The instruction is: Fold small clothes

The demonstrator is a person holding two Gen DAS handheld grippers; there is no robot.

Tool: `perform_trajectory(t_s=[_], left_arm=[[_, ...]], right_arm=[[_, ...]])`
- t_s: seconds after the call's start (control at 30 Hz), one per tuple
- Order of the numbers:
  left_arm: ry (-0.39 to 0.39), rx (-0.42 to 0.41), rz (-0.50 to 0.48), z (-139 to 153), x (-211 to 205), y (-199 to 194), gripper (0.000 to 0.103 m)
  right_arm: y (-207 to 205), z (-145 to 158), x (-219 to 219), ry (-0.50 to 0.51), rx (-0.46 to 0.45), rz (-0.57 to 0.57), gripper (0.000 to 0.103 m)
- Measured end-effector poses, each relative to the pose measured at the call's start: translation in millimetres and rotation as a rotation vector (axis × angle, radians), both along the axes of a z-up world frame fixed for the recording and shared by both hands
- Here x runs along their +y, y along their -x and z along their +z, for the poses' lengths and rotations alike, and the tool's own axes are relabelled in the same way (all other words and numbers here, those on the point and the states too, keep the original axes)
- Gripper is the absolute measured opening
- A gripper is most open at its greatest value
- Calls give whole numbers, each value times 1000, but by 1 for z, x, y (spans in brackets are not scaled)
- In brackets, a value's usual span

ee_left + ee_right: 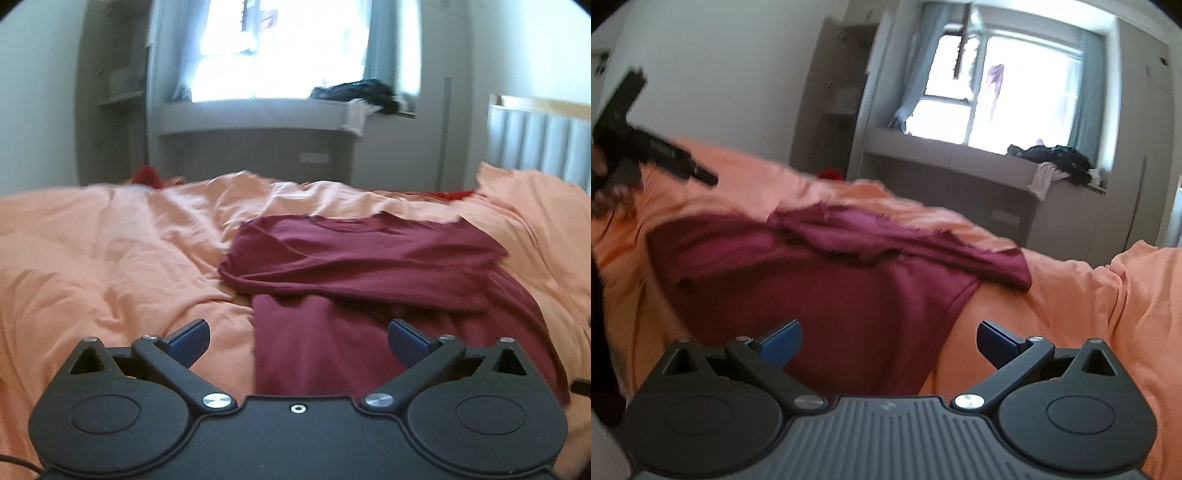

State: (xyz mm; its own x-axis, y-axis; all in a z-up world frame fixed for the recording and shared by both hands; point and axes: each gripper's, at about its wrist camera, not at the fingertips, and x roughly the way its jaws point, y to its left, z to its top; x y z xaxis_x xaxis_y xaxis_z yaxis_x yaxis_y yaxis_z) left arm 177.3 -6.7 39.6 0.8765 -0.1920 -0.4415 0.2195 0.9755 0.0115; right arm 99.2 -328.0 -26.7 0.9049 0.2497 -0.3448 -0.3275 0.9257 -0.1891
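Two tools spread wide and empty-jawed, left tool, right tool, maroon shirt on rumpled orange bedding, bright window behind.

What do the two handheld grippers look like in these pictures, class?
Both the left gripper and the right gripper have matte black bodies with round housings, silver pivot screws and blue fingertips. The right one's top plate is ribbed grey.

The left gripper hovered above the bed, its blue fingers spread wide with nothing between them. A maroon T-shirt lay on the wrinkled orange bedcover, its upper part folded across the body, neckline toward the window. Dark clothes sat heaped on the window ledge.
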Motion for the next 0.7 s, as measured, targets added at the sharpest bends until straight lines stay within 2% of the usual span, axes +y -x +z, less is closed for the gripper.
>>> perform_trajectory(t_s=[0.13, 0.3, 0.43, 0.5, 0.57, 0.63, 0.7], left_arm=[[-95, -33, -56, -13, -12, 34, 102], [-189, -58, -119, -32, -21, 63, 102], [-245, -61, -134, -44, -24, 75, 102], [-257, -54, -133, -49, -22, 77, 102], [-262, -44, -127, -52, -20, 76, 102], [-261, -37, -117, -55, -18, 75, 102], [-259, -32, -109, -57, -17, 74, 102]], right_arm=[[12, -16, 29, 172, 52, 51, 103], [14, -47, 68, 435, 56, 37, 103], [14, -65, 83, 596, 10, 4, 100], [13, -72, 88, 672, -17, 1, 90], [11, -79, 92, 746, -22, 3, 86], [8, -86, 94, 789, -19, 1, 78], [3, -91, 93, 809, -11, -3, 65]])
